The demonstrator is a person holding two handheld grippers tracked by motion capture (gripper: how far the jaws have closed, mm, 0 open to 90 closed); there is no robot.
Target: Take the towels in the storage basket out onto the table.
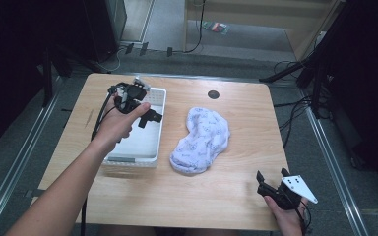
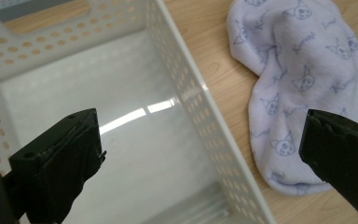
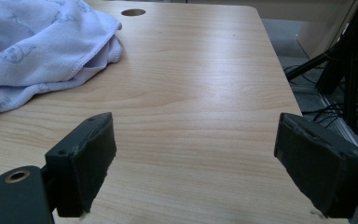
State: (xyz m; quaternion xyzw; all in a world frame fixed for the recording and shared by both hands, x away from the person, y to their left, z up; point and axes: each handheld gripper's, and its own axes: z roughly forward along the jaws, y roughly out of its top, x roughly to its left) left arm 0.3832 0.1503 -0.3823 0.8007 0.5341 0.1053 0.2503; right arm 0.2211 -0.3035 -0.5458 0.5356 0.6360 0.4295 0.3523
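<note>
Across frame centre sits the wooden tabletop [image 1: 236, 191], white perforated basket [image 1: 153, 147] left-centre, cat-print cloth [image 1: 202, 137] just right of it, left gripper [image 1: 145, 115] jaws apart over basket, right gripper [image 1: 270, 184] jaws apart lower right.

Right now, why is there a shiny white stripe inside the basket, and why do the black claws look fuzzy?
In the left gripper view, the stripe is light glaring off the smooth floor of the basket. In both gripper views the black jaws sit very close to the camera, so they blur. In the high view, the room around the table is dark.
</note>
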